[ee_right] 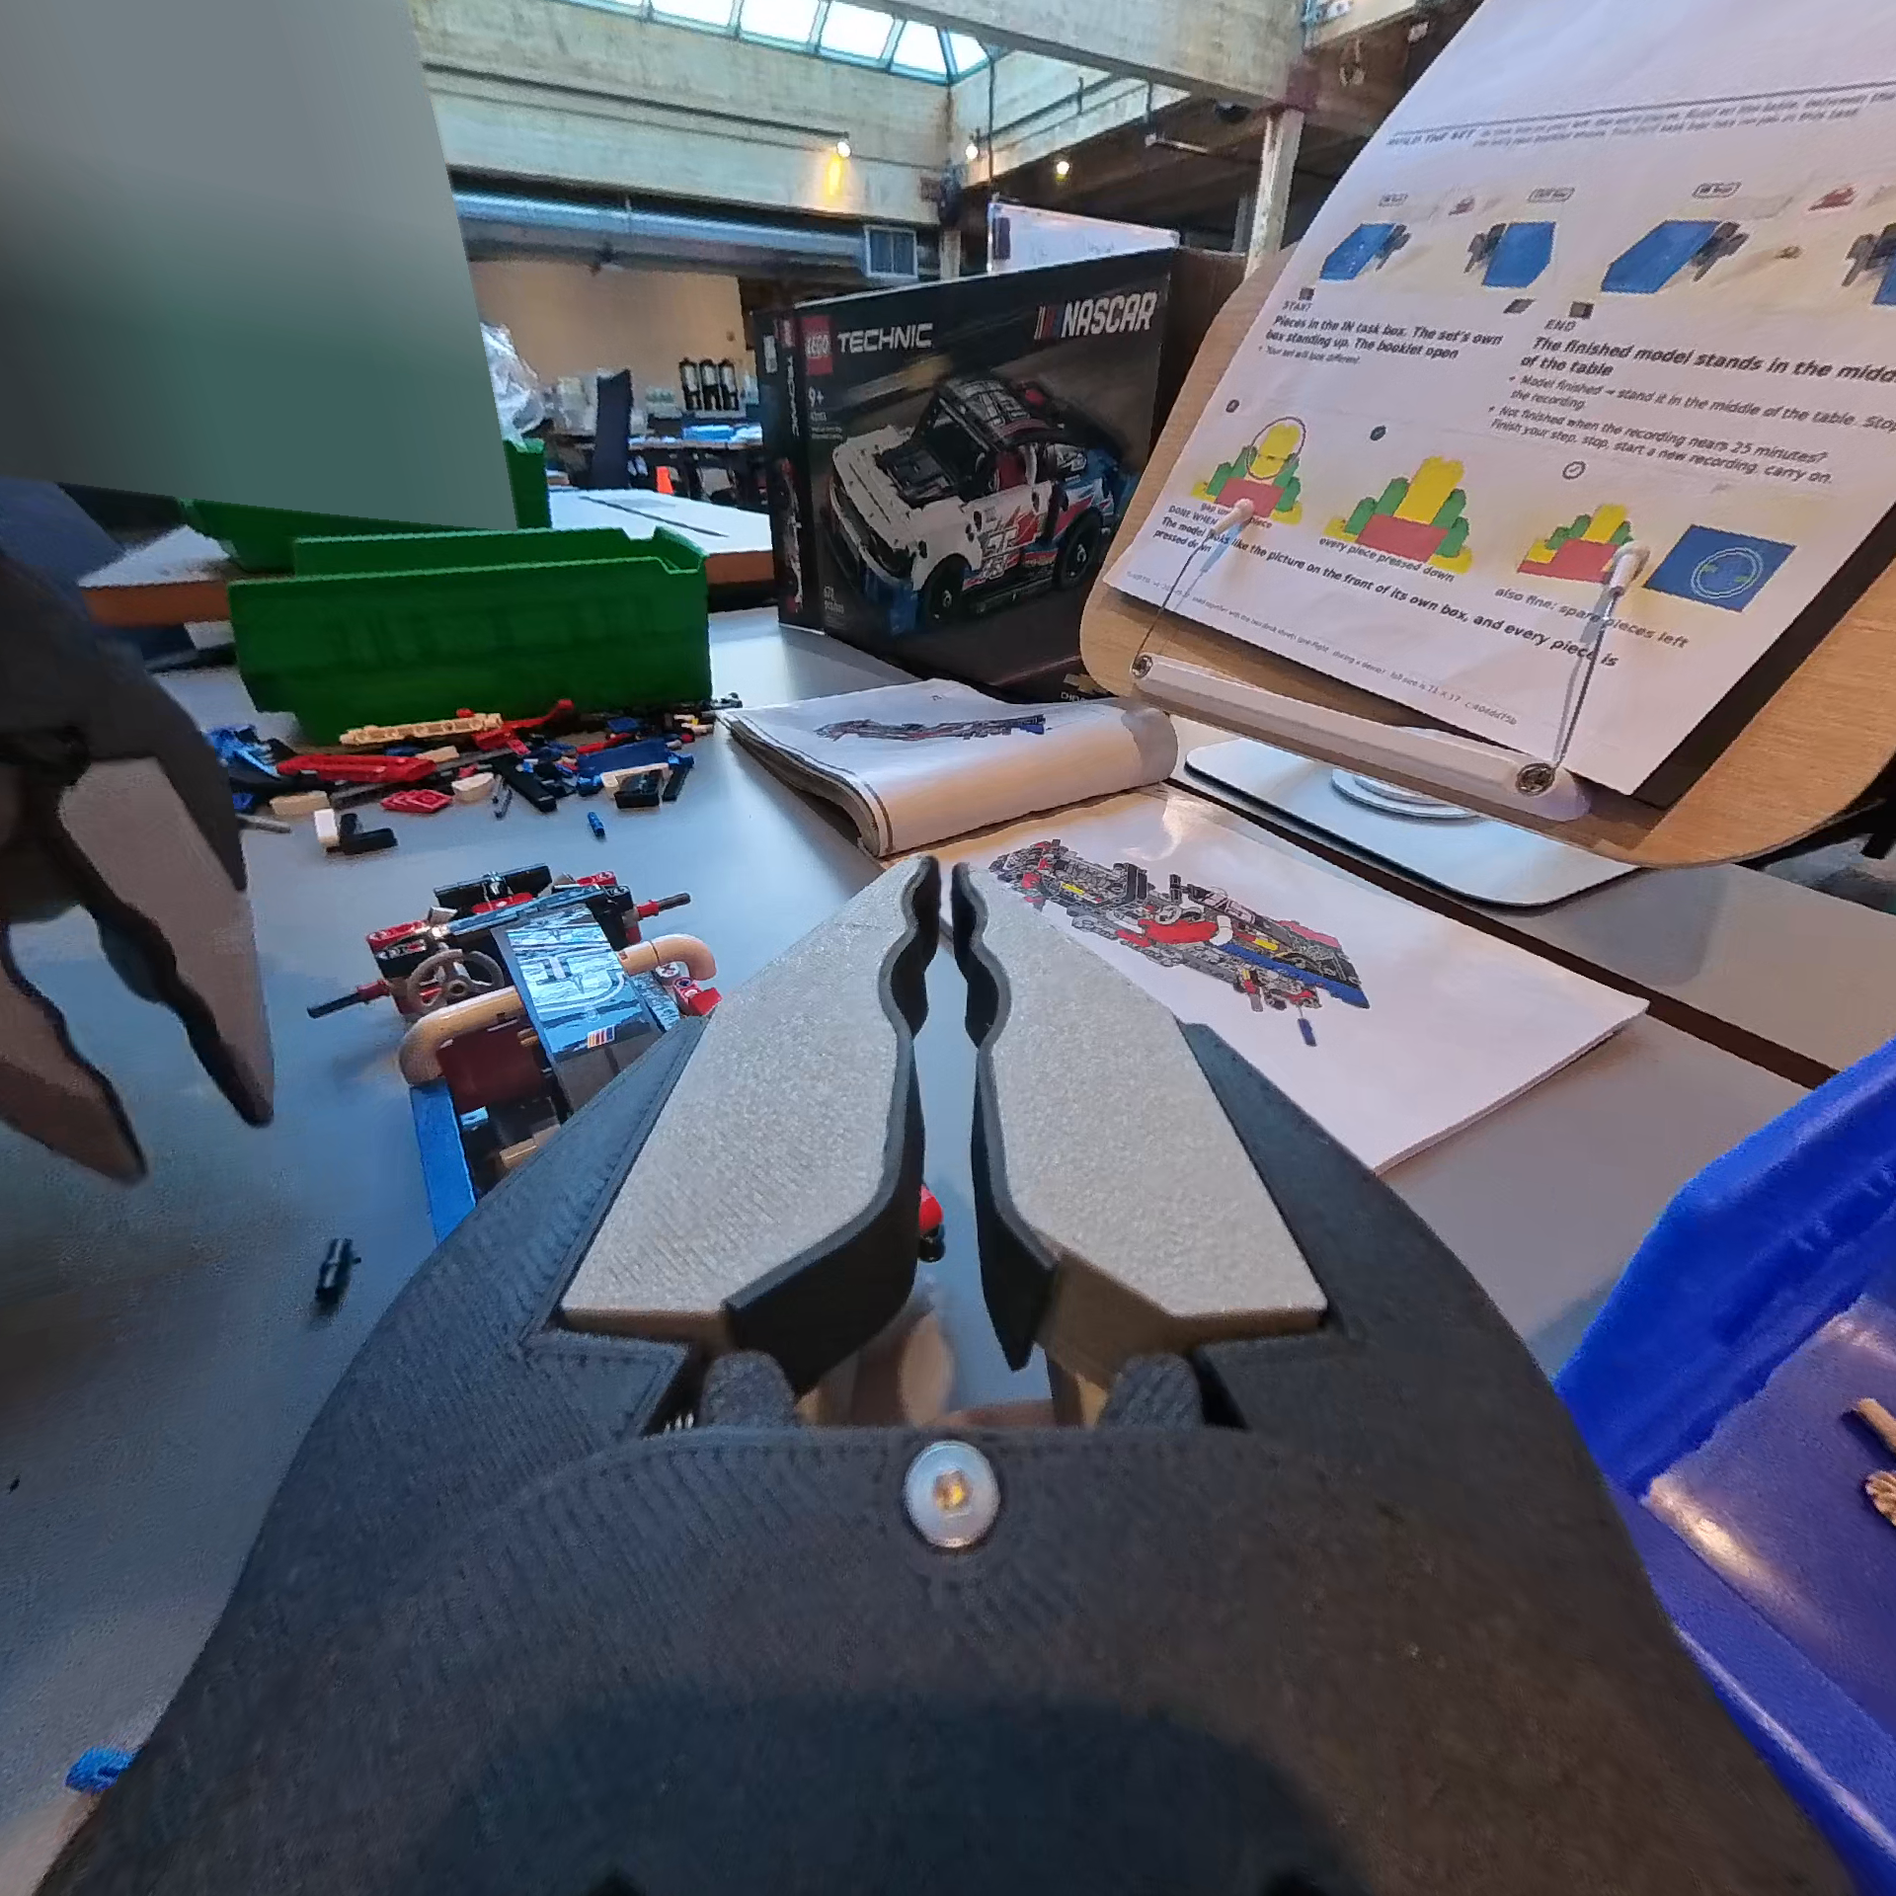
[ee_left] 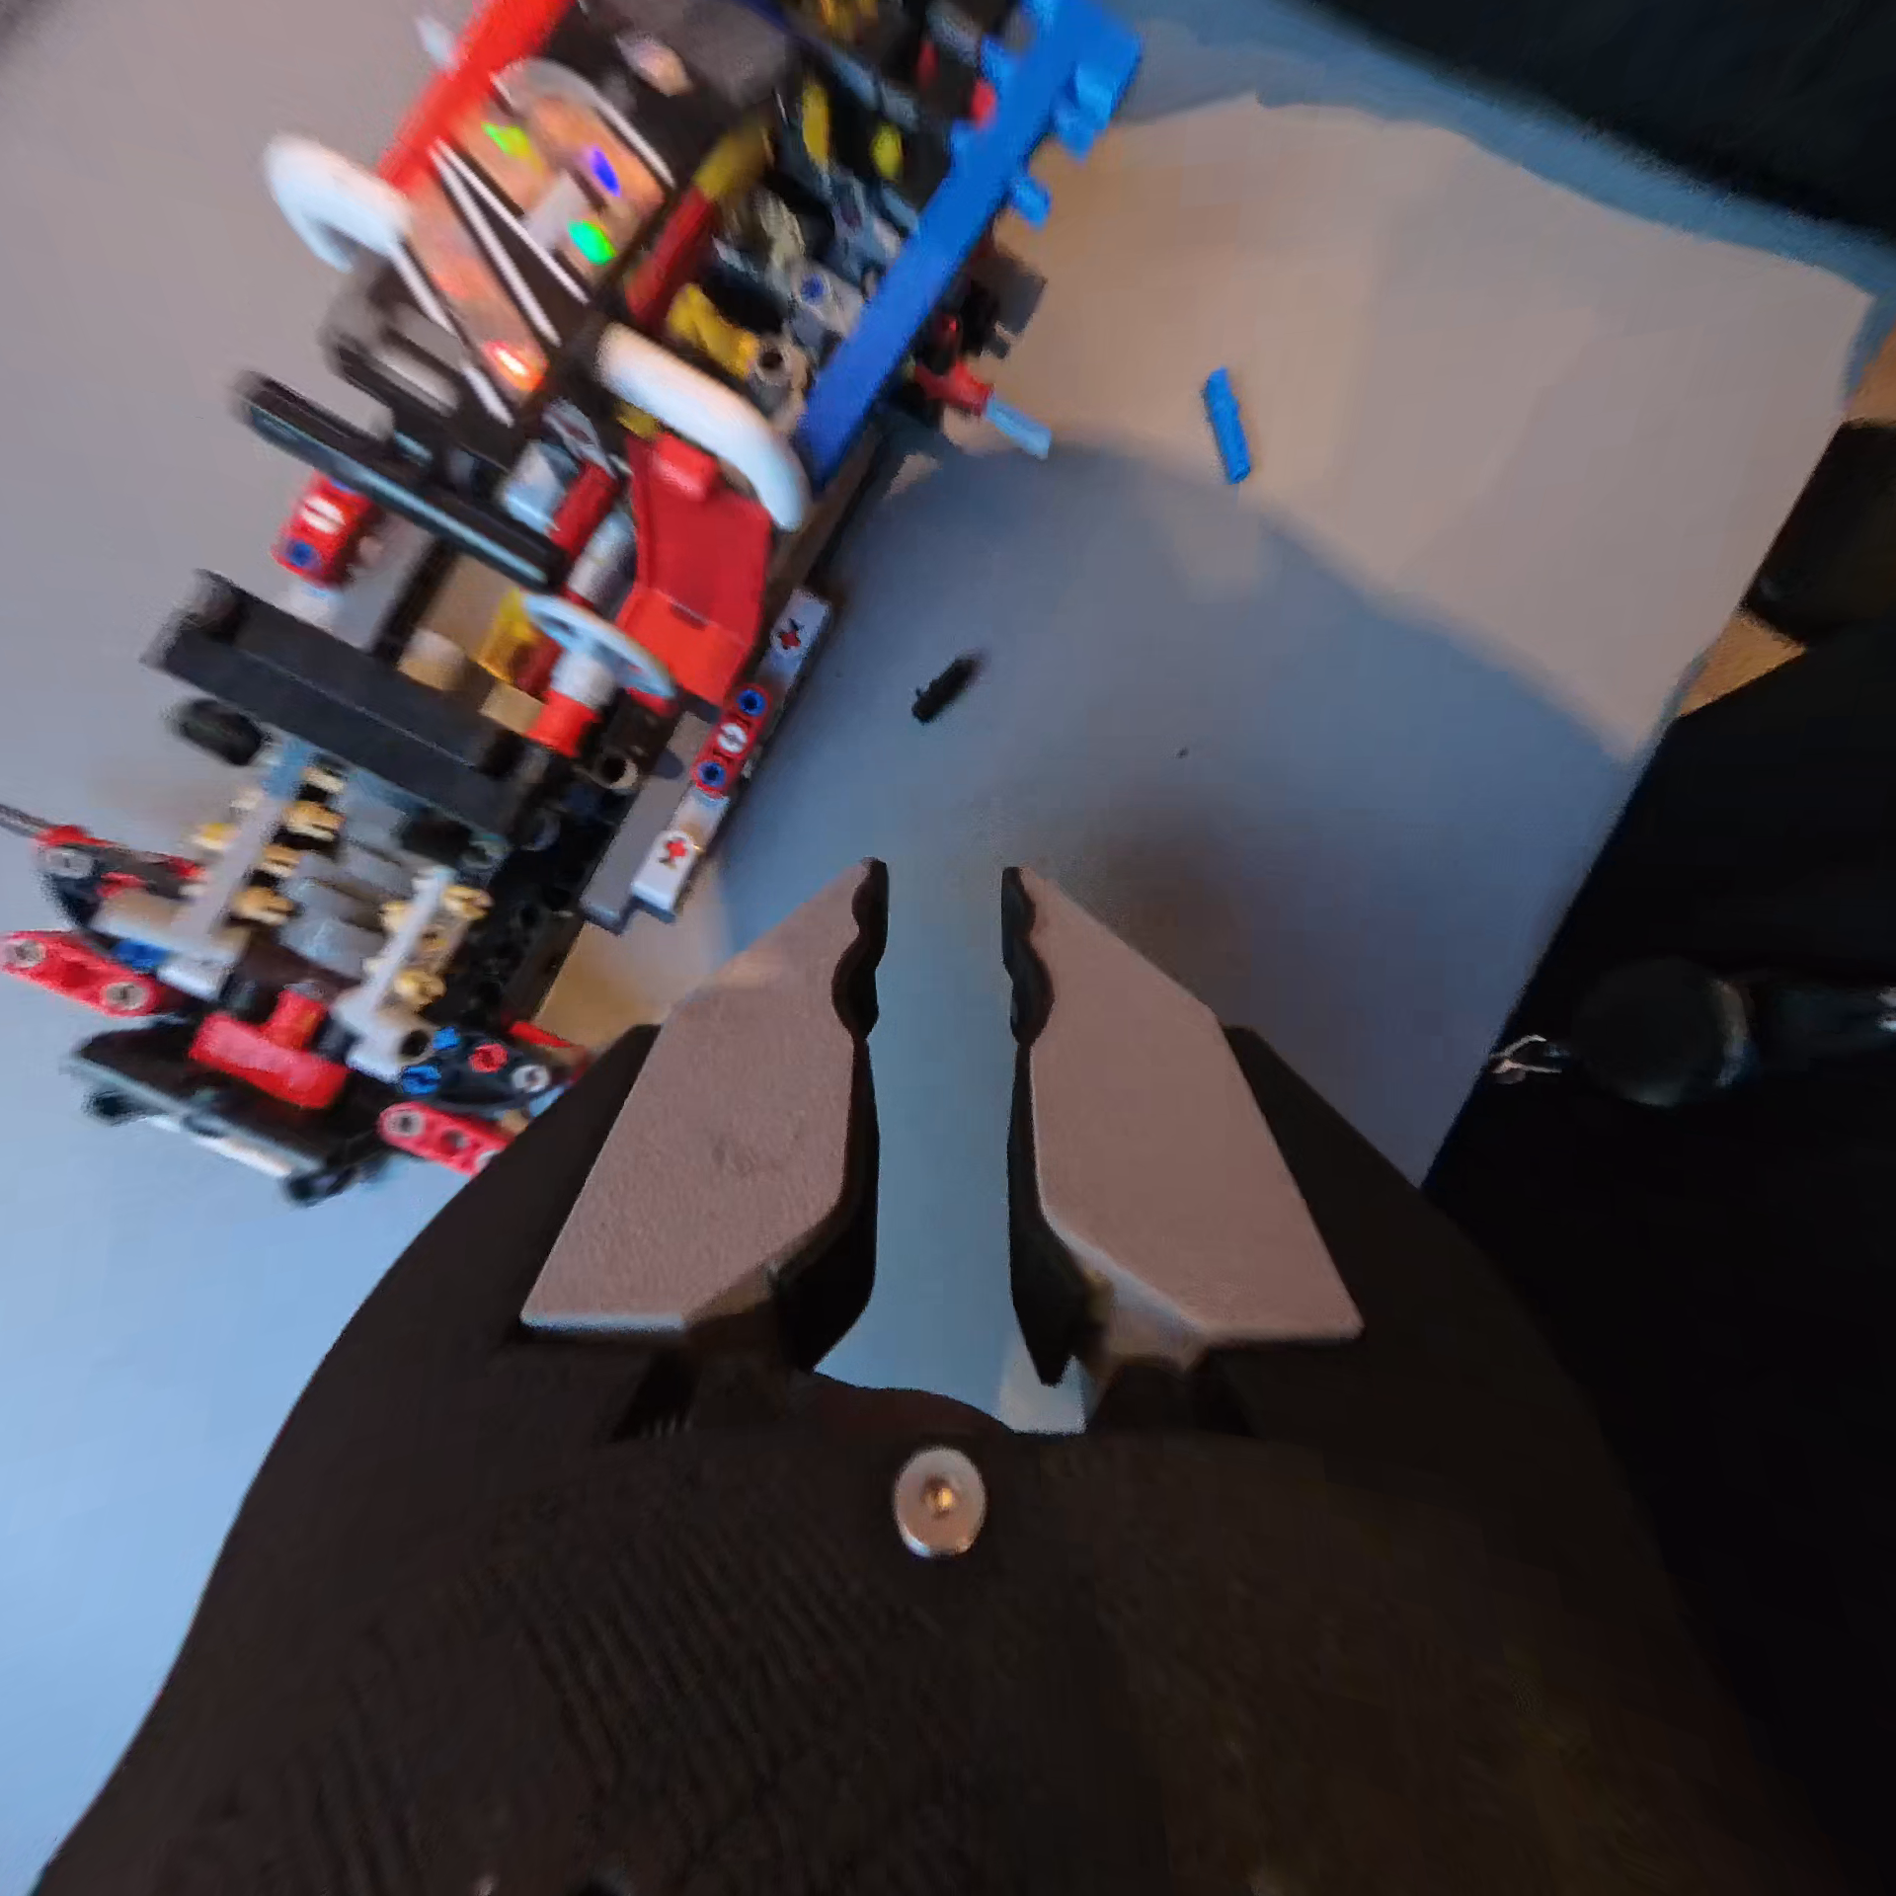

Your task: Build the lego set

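Green plastic bins [ee_right: 472,626] at far side of grey worktop [ee_right: 185,1334], stacked/nested, contents not visible. Loose bricks [ee_right: 492,759] spilled on the worktop just in front of them: red, blue, black, tan beams and pins. Blue bin [ee_right: 1744,1365] at right edge, smooth glossy plastic, a couple of small tan pieces [ee_right: 1883,1477] inside.

Part-built car model [ee_left: 534,513] on the worktop, left of the left claw: black frame, red seat, white curved tubes, blue beam down one side, shiny sticker panel on top. Small black pin [ee_left: 946,685] and short blue piece [ee_left: 1227,425] lying loose beside it, apart from each other.

Left claw [ee_left: 944,893]: spread, nothing between fingers, hovering above bare worktop. Fingers grey, grainy, wavy inner edges; body black, ribbed 3D print, one silver screw.

Right claw [ee_right: 945,893]: tips nearly pressed together, thin gap, nothing seen held. Over near end of model, towards open instruction booklet [ee_right: 1282,985].

Set box [ee_right: 975,482] standing upright behind booklet, dark, race car picture, branded. Printed instruction sheet [ee_right: 1559,410] clipped on wooden stand [ee_right: 1744,780], coloured diagrams plus text.
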{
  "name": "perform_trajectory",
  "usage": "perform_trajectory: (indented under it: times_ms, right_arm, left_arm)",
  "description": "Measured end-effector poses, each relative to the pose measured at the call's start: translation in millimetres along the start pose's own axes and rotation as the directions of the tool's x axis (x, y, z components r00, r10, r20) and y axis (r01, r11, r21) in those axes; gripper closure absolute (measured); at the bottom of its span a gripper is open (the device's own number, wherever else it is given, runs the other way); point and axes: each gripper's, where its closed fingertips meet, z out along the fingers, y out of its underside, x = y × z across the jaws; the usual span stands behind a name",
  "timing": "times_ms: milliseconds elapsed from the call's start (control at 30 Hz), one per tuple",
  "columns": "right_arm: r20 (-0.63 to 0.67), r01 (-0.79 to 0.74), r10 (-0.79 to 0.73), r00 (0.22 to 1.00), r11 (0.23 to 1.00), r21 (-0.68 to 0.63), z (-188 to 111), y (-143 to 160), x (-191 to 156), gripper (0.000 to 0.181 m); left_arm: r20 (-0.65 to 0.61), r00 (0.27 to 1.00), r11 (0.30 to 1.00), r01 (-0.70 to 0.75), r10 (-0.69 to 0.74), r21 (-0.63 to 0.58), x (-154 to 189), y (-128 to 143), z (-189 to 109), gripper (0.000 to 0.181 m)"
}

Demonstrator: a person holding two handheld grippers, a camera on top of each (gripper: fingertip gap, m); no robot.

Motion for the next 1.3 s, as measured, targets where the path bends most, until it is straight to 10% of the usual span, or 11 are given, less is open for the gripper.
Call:
perform_trajectory:
  times_ms: [300,533,1300]
  right_arm:
    - [-0.044,0.010,-0.009,0.999,1.000,0.017,-3.6,-3.0,8.3,0.181]
    - [-0.054,-0.006,0.005,0.999,1.000,-0.002,-4.9,1.4,12.5,0.181]
    - [0.020,-0.026,0.027,0.999,0.999,-0.031,-0.1,6.6,-4.3,0.181]
  left_arm:
    - [0.155,0.987,0.826,-0.054,-0.041,0.562,-104.1,-102.5,-100.9,0.158]
    - [0.213,0.946,0.640,-0.009,-0.242,0.768,-188.1,-115.4,-93.0,0.160]
    - [0.147,0.948,0.679,0.089,-0.282,0.729,-198.0,-88.0,-57.9,0.163]
